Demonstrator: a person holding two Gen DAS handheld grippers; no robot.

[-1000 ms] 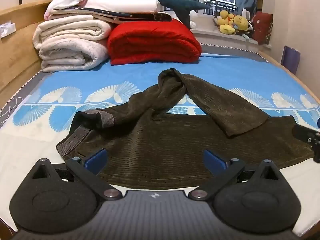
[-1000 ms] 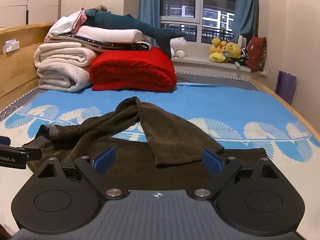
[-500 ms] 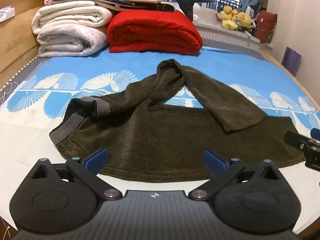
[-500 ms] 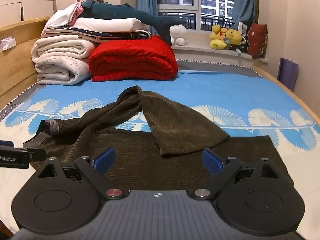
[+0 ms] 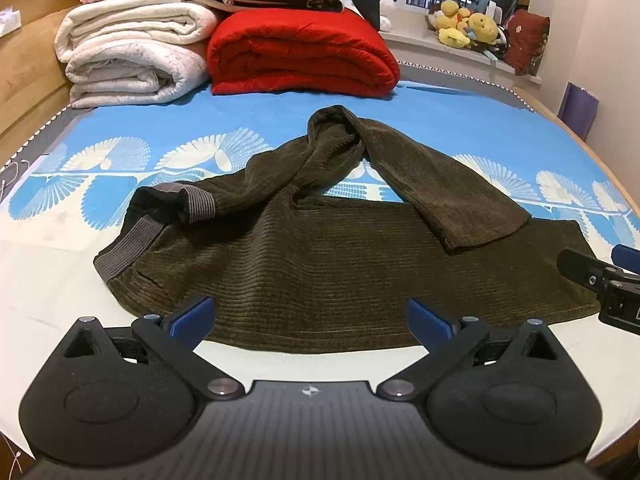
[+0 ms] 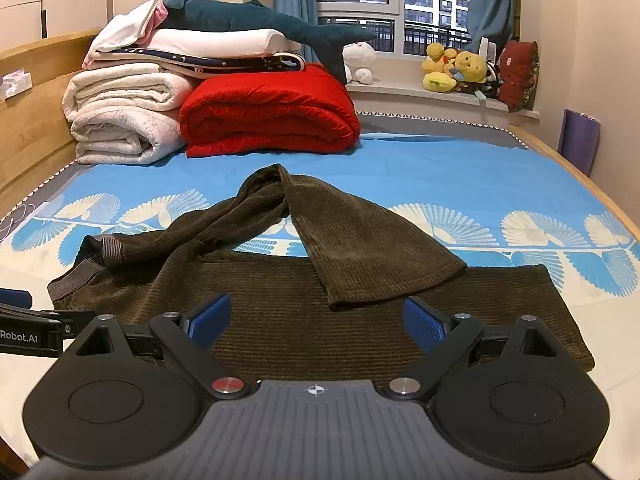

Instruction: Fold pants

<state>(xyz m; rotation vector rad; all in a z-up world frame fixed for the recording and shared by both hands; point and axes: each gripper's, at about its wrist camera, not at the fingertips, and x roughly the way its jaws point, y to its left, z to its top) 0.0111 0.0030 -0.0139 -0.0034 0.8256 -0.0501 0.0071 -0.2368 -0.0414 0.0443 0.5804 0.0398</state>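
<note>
Dark olive corduroy pants (image 5: 320, 264) lie on the bed (image 5: 460, 120), one leg flat across the front, the other bunched up and draped back over it; they also show in the right wrist view (image 6: 360, 280). The grey waistband (image 5: 132, 240) is at the left. My left gripper (image 5: 310, 316) is open and empty just above the pants' near edge. My right gripper (image 6: 316, 320) is open and empty over the flat leg. The right gripper's tip shows in the left wrist view (image 5: 600, 280) by the leg's hem.
Folded white blankets (image 5: 132, 52) and a red blanket (image 5: 304, 56) are stacked at the back of the bed, with a plush shark (image 6: 260, 20) on top. Stuffed toys (image 6: 456, 64) sit on the windowsill. A wooden bed frame (image 5: 24, 76) runs along the left.
Both grippers have risen and tilted down a little, so the pants sit lower and nearer in both views. The pants have not moved. Both grippers stay open.
</note>
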